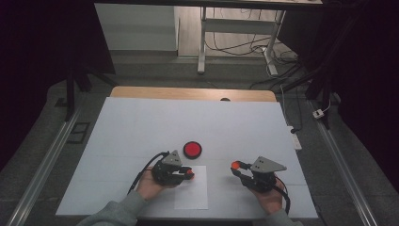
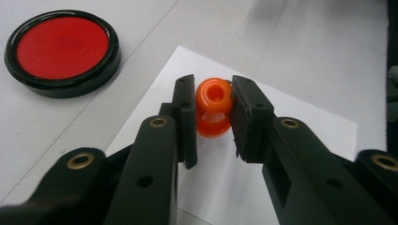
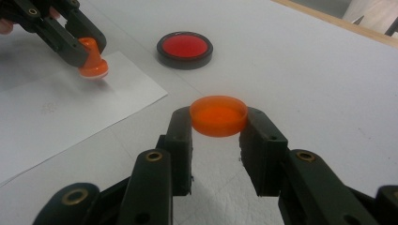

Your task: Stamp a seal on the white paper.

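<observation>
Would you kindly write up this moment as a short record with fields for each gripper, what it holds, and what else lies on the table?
left gripper: shut on the orange stamp, held over the white paper sheet
right gripper: shut on the orange cap, held above the table, open side up
red ink pad: uncovered in its black case, on the table beyond the sheet
table: covered in white
stamp contact with paper: cannot tell

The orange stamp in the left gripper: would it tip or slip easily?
The orange stamp looks like smooth plastic with a narrow waist, so it may slip. The left gripper clamps its knob; its wide base probably resists tipping on the paper.
</observation>
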